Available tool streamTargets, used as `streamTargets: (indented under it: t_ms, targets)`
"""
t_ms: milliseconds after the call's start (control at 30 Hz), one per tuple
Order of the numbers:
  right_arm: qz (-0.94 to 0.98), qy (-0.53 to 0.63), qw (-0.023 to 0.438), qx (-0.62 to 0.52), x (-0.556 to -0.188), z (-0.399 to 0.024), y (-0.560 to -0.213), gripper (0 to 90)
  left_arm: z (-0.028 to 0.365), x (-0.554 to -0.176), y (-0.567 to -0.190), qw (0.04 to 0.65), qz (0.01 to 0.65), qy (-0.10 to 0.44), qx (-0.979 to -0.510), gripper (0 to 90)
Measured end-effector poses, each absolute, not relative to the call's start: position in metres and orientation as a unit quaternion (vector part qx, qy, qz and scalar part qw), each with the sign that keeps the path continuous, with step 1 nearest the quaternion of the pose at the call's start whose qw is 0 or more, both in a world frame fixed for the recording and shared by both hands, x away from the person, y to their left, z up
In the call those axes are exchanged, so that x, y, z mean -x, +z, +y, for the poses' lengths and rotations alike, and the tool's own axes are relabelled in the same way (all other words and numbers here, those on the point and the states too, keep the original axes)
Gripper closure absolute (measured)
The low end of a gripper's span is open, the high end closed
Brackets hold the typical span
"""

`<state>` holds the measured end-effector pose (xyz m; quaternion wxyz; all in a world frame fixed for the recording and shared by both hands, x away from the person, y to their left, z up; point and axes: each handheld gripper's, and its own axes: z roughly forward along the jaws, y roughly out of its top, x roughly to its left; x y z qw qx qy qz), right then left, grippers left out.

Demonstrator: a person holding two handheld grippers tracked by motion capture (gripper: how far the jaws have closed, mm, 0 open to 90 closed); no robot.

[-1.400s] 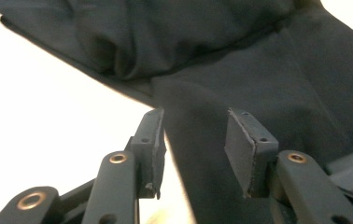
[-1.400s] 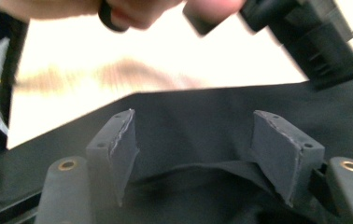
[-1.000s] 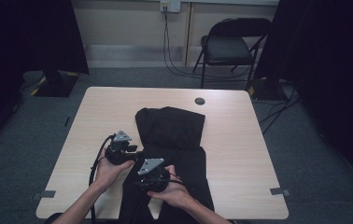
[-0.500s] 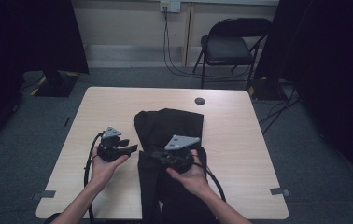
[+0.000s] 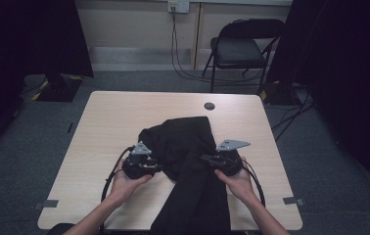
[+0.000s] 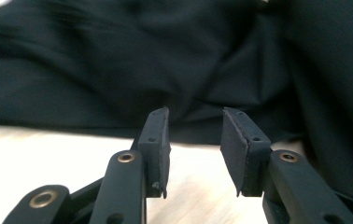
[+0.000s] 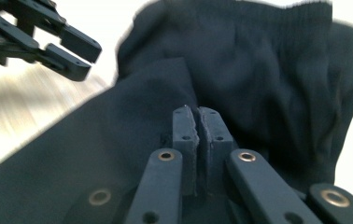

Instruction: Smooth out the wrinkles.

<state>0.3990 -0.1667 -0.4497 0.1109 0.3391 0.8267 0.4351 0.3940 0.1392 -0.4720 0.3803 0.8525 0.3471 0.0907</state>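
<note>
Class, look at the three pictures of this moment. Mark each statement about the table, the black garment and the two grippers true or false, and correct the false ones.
1. A black garment lies on the table. True.
2. The left gripper's jaws are pressed together. False: there is a gap between them with nothing in it; they have just been closing.
3. The right gripper's jaws are together over the garment. True; whether cloth is pinched between them cannot be told.
4. A chair stands on the table. False: it stands on the floor beyond the table's far edge.
5. The garment lies wholly on the table. False: part of it hangs over the near edge, between the person's arms.
</note>
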Motion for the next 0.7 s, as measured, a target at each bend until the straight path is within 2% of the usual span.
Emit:
streamTargets:
  t_ms: [167, 367, 400, 533, 633, 700]
  targets:
    - [0.848, 0.391, 0.110, -0.341, -0.396, -0.168, -0.474, 85.2, 0.118, -0.403, -0.480, 0.369, 0.324, 0.096, -0.866, 52.8]
    - [0.857, 0.372, 0.109, -0.340, -0.398, -0.166, -0.488, 84.5, 0.107, -0.408, -0.490, 0.367, 0.299, 0.112, -0.874, 50.3]
    - [0.857, 0.371, 0.109, -0.340, -0.398, -0.165, -0.489, 84.4, 0.105, -0.406, -0.489, 0.359, 0.292, 0.120, -0.879, 52.9]
    - [0.859, 0.366, 0.111, -0.339, -0.399, -0.165, -0.490, 84.3, 0.104, -0.404, -0.489, 0.348, 0.284, 0.134, -0.883, 76.6]
    - [0.859, 0.366, 0.109, -0.342, -0.401, -0.167, -0.490, 84.2, 0.105, -0.406, -0.489, 0.347, 0.275, 0.137, -0.886, 84.9]
    - [0.860, 0.360, 0.116, -0.343, -0.403, -0.169, -0.490, 84.3, 0.107, -0.406, -0.489, 0.345, 0.275, 0.141, -0.886, 86.7]
